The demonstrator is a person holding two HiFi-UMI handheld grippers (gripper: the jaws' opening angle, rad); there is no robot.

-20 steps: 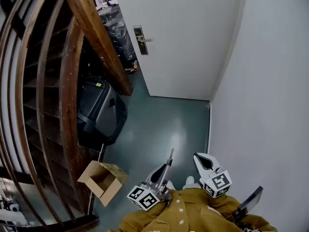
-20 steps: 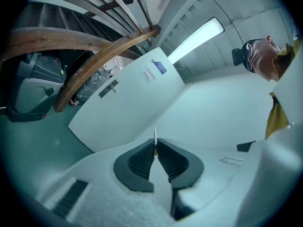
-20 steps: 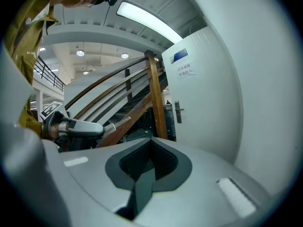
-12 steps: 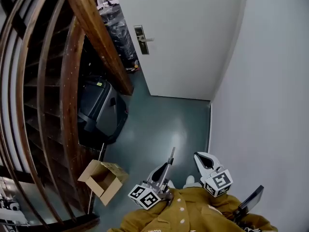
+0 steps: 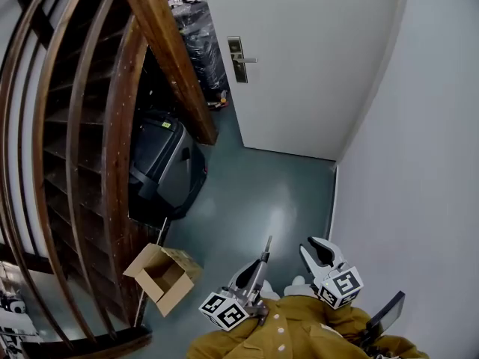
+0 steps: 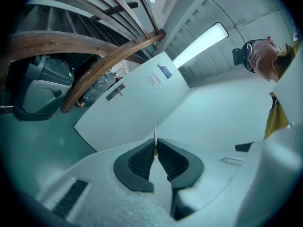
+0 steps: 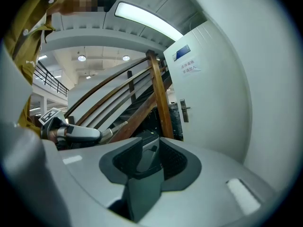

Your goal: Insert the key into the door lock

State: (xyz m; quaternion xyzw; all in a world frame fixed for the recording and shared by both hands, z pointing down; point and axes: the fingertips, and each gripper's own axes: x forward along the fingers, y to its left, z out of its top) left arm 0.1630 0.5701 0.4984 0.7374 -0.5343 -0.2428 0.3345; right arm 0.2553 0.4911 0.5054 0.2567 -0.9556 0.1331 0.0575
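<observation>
Teal floor (image 5: 254, 193); white door (image 5: 314, 66) bearing an illegible notice (image 7: 188, 66). Left gripper (image 6: 155, 144) fingers clamp the key (image 6: 155, 134); right gripper (image 7: 147, 151) fingers apart, empty.

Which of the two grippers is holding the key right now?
The left gripper: its jaws pinch the thin key, blade sticking out forward. The right gripper is open and empty.
</observation>
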